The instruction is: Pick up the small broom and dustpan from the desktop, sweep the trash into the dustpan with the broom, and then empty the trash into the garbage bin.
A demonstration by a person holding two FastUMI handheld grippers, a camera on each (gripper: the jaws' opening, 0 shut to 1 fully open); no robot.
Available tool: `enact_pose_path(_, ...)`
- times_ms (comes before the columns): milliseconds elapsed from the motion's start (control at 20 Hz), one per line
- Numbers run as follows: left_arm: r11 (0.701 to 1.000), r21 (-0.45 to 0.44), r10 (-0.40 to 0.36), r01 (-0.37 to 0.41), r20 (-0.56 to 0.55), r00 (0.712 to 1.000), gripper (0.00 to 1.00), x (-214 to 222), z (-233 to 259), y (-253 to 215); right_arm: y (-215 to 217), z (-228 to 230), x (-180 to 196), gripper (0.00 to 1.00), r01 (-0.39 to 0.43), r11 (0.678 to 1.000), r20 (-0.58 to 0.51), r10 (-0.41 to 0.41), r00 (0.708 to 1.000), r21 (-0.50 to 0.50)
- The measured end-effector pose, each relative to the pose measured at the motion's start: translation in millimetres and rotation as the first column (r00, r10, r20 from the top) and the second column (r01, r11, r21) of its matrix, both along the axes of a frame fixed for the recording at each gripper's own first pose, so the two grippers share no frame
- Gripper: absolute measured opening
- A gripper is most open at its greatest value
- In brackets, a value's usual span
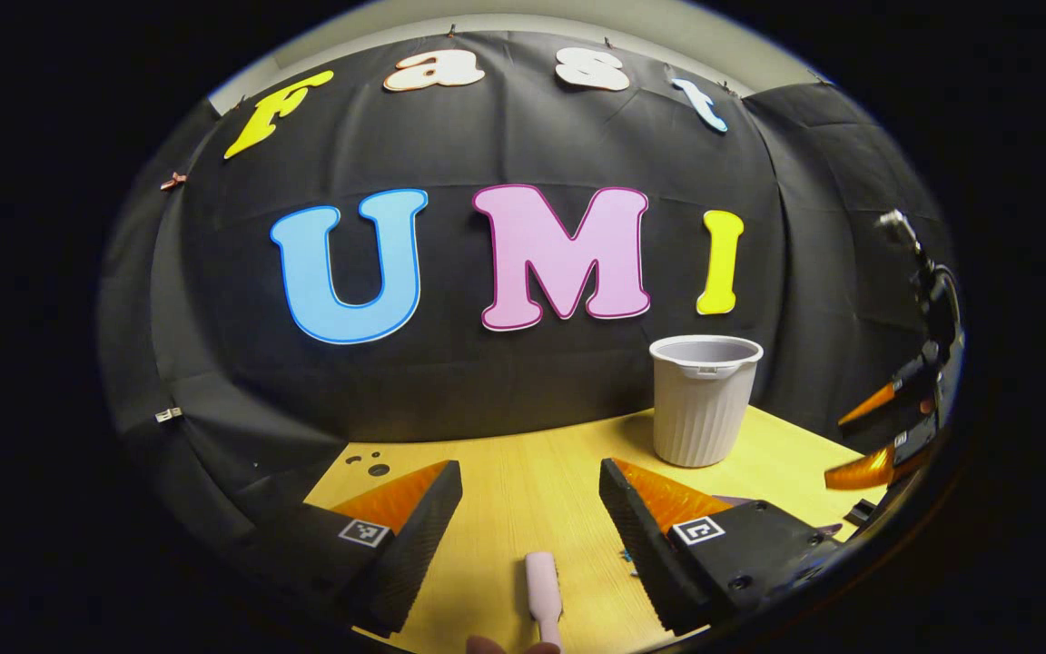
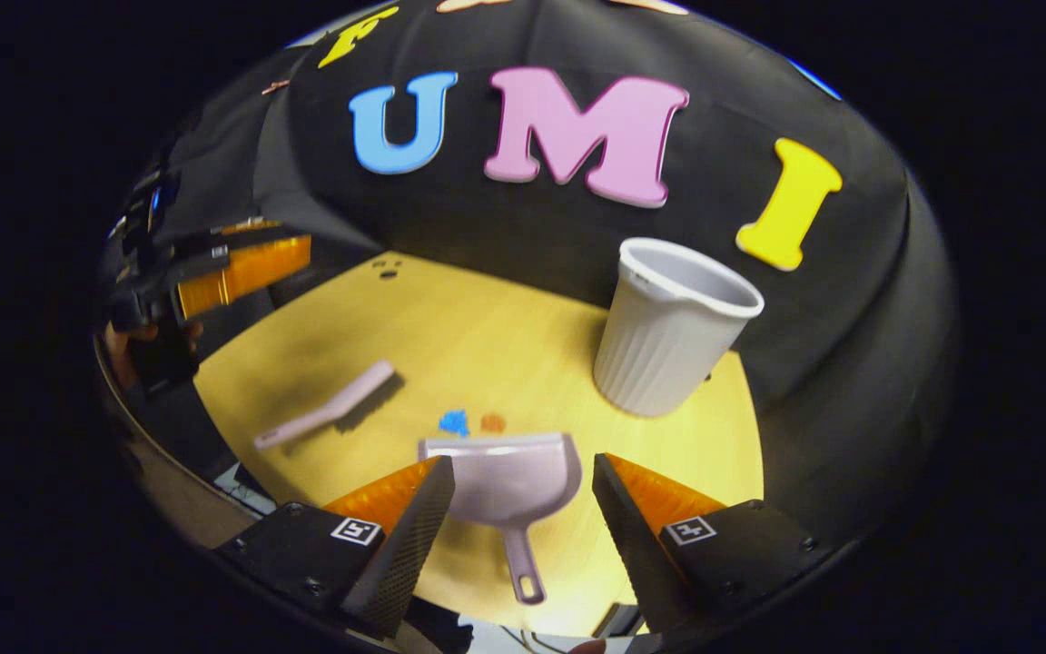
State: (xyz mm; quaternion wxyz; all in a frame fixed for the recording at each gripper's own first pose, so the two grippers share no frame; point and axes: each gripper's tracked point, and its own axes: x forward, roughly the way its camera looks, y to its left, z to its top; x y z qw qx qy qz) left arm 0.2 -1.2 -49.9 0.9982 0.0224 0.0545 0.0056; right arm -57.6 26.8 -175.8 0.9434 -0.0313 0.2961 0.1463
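A pale yellow wooden desktop fills the floor of the booth, backed by black cloth. On it lies the small pale pink plastic broom, flat on its side and slanted, well to the left of the other items in the right gripper view; in the left gripper view its rounded end shows low on the desktop between that gripper's fingers, apart from both. The pale lilac plastic dustpan lies flat with its thin handle pointing toward the camera and its wide mouth facing away. Just beyond that mouth sit two small scraps of trash, a blue scrap and an orange scrap, side by side and not inside the pan. The white ribbed plastic garbage bin stands upright near the far right of the desktop, close to the cloth (its inside looks bare, as far as the rim lets one see). The left gripper hangs wide open above the desktop, holding nothing. The right gripper is likewise spread wide and holds nothing, the dustpan lying between its fingers, untouched as far as the view tells
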Motion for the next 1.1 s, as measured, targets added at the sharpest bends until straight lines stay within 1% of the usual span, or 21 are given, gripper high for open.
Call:
enact_pose_path(100, 1.000, 0.006, 0.008, -0.008, -0.008, 1.000, 0.97, -1.0, -2.6, 2.5, -0.5, -35.7, -13.5, 0.96, -0.032, 0.999, -0.105, 0.029, 0.994, -0.033)
enact_pose_path(200, 1.000, 0.012, 0.014, -0.014, -0.014, 1.000, 0.97, -2.7, -5.3, 4.6, 0.1, -73.2, -23.8, 0.95, -0.068, 0.995, -0.196, 0.053, 0.979, -0.067)
enact_pose_path(250, 1.000, 0.012, 0.017, -0.017, -0.018, 1.000, 0.97, -2.7, -6.8, 5.4, 0.3, -88.2, -24.4, 0.95, -0.087, 0.993, -0.237, 0.065, 0.969, -0.080)
enact_pose_path(400, 0.999, 0.019, 0.027, -0.026, -0.025, 0.999, 0.97, -4.0, -8.8, 8.6, 11.7, -120.3, -19.3, 0.90, -0.134, 0.988, -0.347, 0.099, 0.933, -0.079)
enact_pose_path(450, 0.999, 0.025, 0.031, -0.030, -0.027, 0.999, 0.97, -4.5, -11.0, 9.9, 15.0, -129.7, -17.4, 0.88, -0.140, 0.987, -0.375, 0.098, 0.922, -0.085)
enact_pose_path(500, 0.999, 0.029, 0.033, -0.032, -0.030, 0.999, 0.97, -4.6, -11.5, 11.1, 14.4, -141.8, -17.5, 0.83, -0.144, 0.986, -0.396, 0.099, 0.913, -0.084)
enact_pose_path(550, 0.999, 0.032, 0.035, -0.034, -0.033, 0.999, 0.97, -5.3, -13.0, 11.1, 14.8, -153.2, -16.0, 0.82, -0.146, 0.986, -0.419, 0.100, 0.902, -0.081)
enact_pose_path(600, 0.999, 0.034, 0.038, -0.037, -0.035, 0.999, 0.97, -5.7, -13.0, 12.3, 17.1, -161.3, -14.5, 0.77, -0.149, 0.986, -0.443, 0.102, 0.891, -0.073)
enact_pose_path(700, 0.998, 0.038, 0.049, -0.048, -0.042, 0.998, 0.97, -5.9, -14.6, 15.3, 22.8, -171.2, -10.8, 0.74, -0.155, 0.986, -0.481, 0.110, 0.870, -0.056)
enact_pose_path(750, 0.998, 0.042, 0.056, -0.054, -0.041, 0.998, 0.97, -6.6, -14.8, 16.5, 24.1, -175.6, -7.0, 0.74, -0.156, 0.986, -0.491, 0.110, 0.864, -0.053)
enact_pose_path(850, 0.997, 0.048, 0.064, -0.062, -0.040, 0.997, 0.97, -7.4, -14.3, 18.9, 28.1, -180.9, 0.8, 0.73, -0.153, 0.987, -0.502, 0.112, 0.858, -0.041)
enact_pose_path(900, 0.997, 0.051, 0.068, -0.065, -0.043, 0.997, 0.97, -7.0, -14.3, 20.5, 30.6, -182.1, 4.9, 0.69, -0.148, 0.989, -0.507, 0.114, 0.855, -0.028)
enact_pose_path(1000, 0.996, 0.054, 0.078, -0.075, -0.050, 0.996, 0.97, -6.6, -16.6, 22.4, 33.4, -187.8, 10.8, 0.66, -0.130, 0.991, -0.520, 0.105, 0.847, -0.011)
enact_pose_path(1050, 0.995, 0.054, 0.083, -0.080, -0.054, 0.995, 0.97, -6.6, -17.9, 23.8, 32.8, -191.9, 11.1, 0.66, -0.122, 0.992, -0.535, 0.094, 0.840, -0.018)
enact_pose_path(1100, 0.995, 0.056, 0.089, -0.085, -0.058, 0.994, 0.97, -6.1, -18.4, 25.3, 30.6, -192.9, 17.3, 0.66, -0.122, 0.992, -0.518, 0.086, 0.851, -0.036)
